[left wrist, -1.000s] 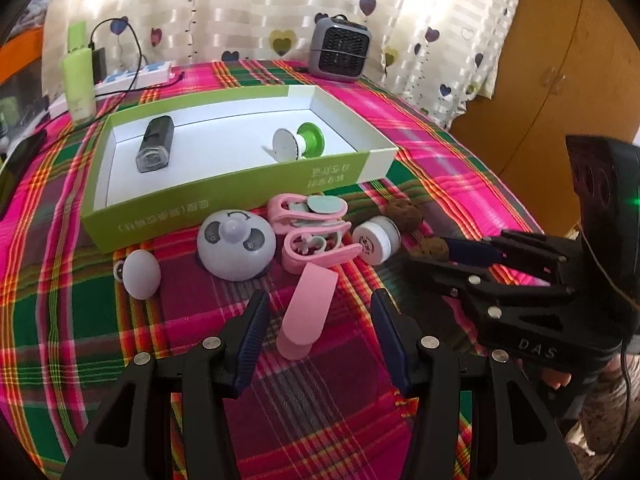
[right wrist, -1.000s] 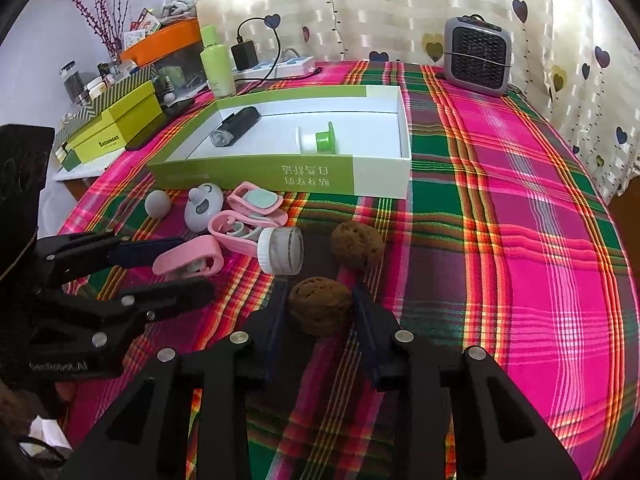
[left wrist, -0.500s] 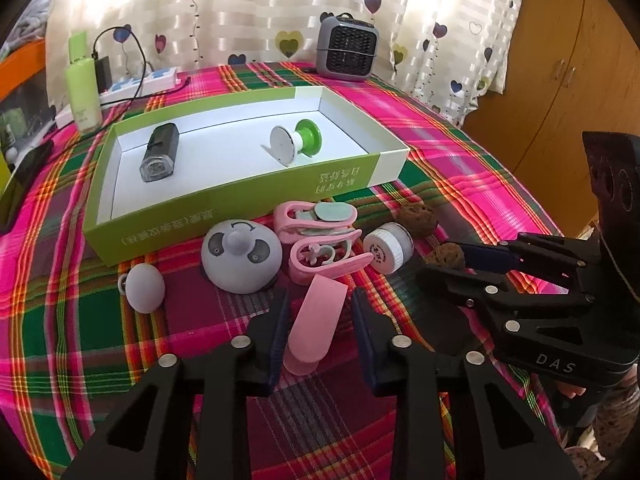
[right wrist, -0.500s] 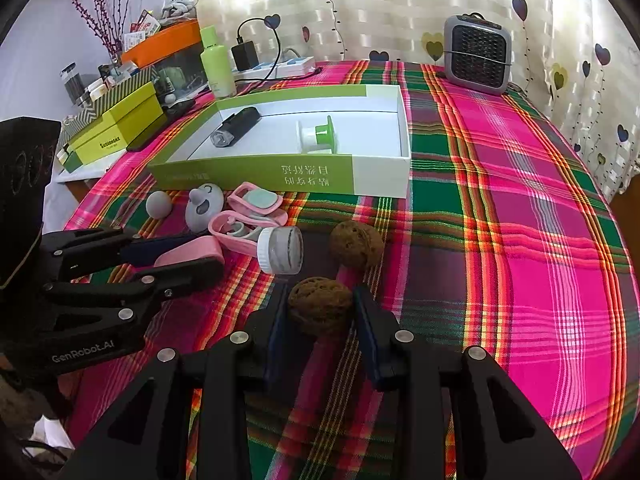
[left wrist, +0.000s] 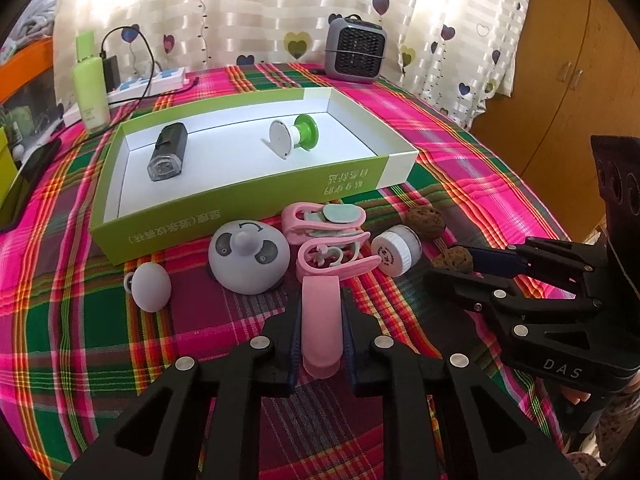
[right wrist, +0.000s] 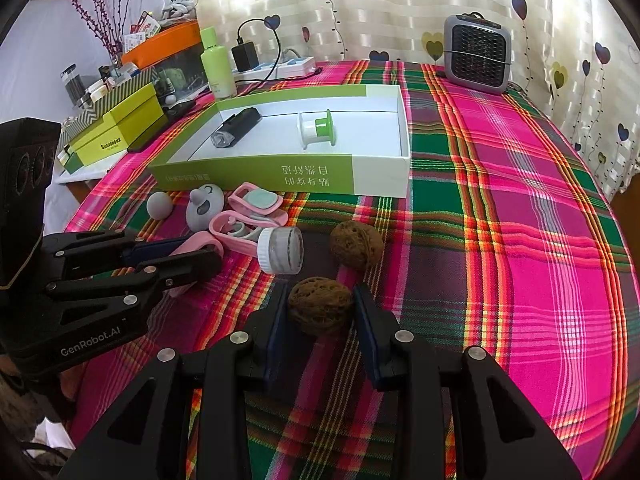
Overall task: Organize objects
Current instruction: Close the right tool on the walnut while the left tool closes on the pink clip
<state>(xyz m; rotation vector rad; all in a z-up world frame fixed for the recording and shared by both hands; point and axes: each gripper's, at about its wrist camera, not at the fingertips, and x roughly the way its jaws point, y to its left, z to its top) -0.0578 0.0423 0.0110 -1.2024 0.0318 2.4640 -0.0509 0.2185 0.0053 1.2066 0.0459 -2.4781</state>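
My left gripper is shut on a pink clip, held just above the plaid cloth. My right gripper is shut on a brown walnut, which also shows in the left wrist view. A second walnut lies just beyond it. The green and white box stands further back, holding a black device and a green and white spool. Two more pink clips, a white jar, a grey panda dome and a grey egg lie in front of the box.
A grey heater, a green bottle and a power strip stand at the table's far side. Yellow-green boxes sit left of the table. A wooden cabinet is to the right.
My left gripper has closed from wide open onto the pink clip and lifted it slightly. My right gripper has stayed shut on the walnut.
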